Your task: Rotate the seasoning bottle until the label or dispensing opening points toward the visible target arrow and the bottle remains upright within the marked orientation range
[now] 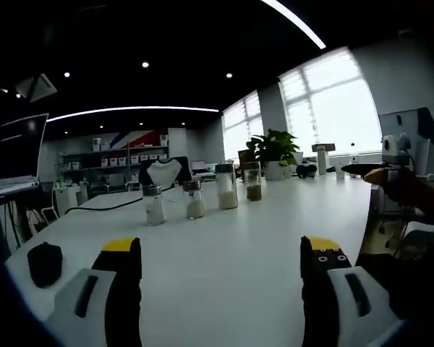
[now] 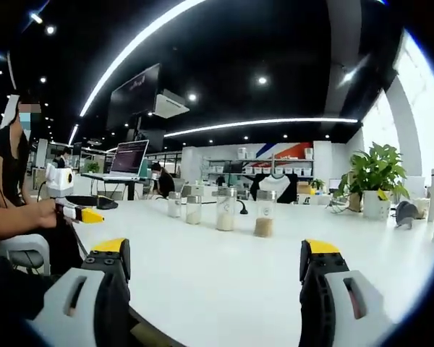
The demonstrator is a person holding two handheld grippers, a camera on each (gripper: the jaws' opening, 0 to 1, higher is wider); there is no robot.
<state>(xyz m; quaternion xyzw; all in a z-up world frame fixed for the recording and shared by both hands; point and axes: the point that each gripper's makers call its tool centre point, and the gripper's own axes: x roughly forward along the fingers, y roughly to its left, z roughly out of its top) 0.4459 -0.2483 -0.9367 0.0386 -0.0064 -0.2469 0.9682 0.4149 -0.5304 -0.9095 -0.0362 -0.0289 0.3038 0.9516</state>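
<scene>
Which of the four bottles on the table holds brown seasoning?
The bottle with brown seasoning at the row's end nearest the plant; the other three hold white powder.

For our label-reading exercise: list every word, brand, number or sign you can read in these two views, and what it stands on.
None can be read.
Four bottles: no label legible; too small.
Laptop screen: lit, content blurred.
Hanging monitor: faint marks, unreadable.
Shelf boxes: too small to tell.
No arrow is visible on the table.
</scene>
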